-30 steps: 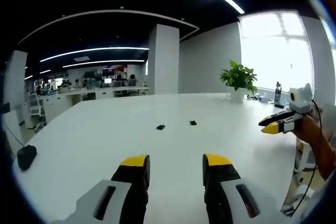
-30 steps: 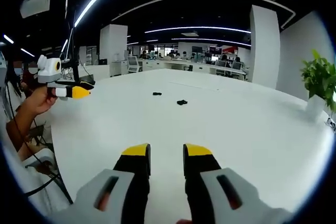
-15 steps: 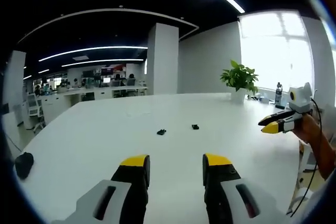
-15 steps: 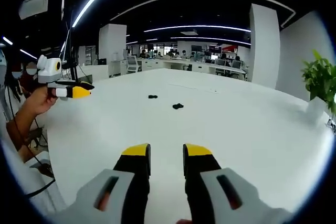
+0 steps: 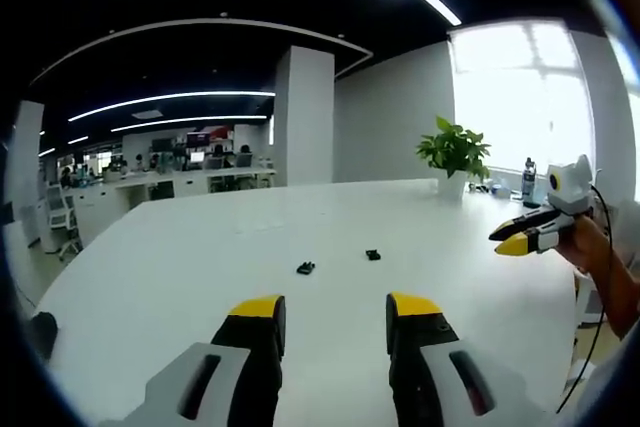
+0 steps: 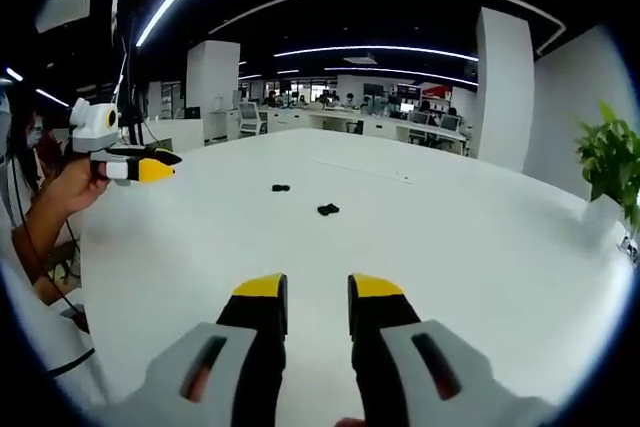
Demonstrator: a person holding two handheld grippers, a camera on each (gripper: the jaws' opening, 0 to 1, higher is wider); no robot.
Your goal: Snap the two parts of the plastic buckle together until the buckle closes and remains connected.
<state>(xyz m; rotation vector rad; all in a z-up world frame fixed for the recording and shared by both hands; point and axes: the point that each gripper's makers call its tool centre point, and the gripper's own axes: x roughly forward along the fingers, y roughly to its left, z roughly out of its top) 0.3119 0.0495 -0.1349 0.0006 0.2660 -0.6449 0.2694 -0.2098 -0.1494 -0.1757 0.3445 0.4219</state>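
Note:
Two small black buckle parts lie apart on the white table [image 5: 180, 277]. In the left gripper view one part [image 5: 306, 268] is left of the other [image 5: 373, 255], both well beyond my left gripper [image 5: 335, 312], which stands open and holds nothing. In the right gripper view the parts [image 6: 281, 188] [image 6: 327, 210] lie far ahead of my right gripper [image 6: 317, 292], open with a narrower gap and nothing in it. The right gripper [image 5: 515, 242] comes into the left gripper view from the right, held by a hand. At the left of the right gripper view, a hand holds the left gripper [image 6: 150, 165].
A potted plant [image 5: 455, 152] [image 6: 610, 152] and a bottle [image 5: 528, 179] stand at the table's far side by the window. A dark object [image 5: 40, 332] sits near the table's left edge. A white pillar [image 5: 303, 112] and office desks are far behind.
Both cameras have shifted, so the buckle parts sit lower and slightly nearer in each view. The parts themselves lie where they were. Both grippers' jaws stand as before.

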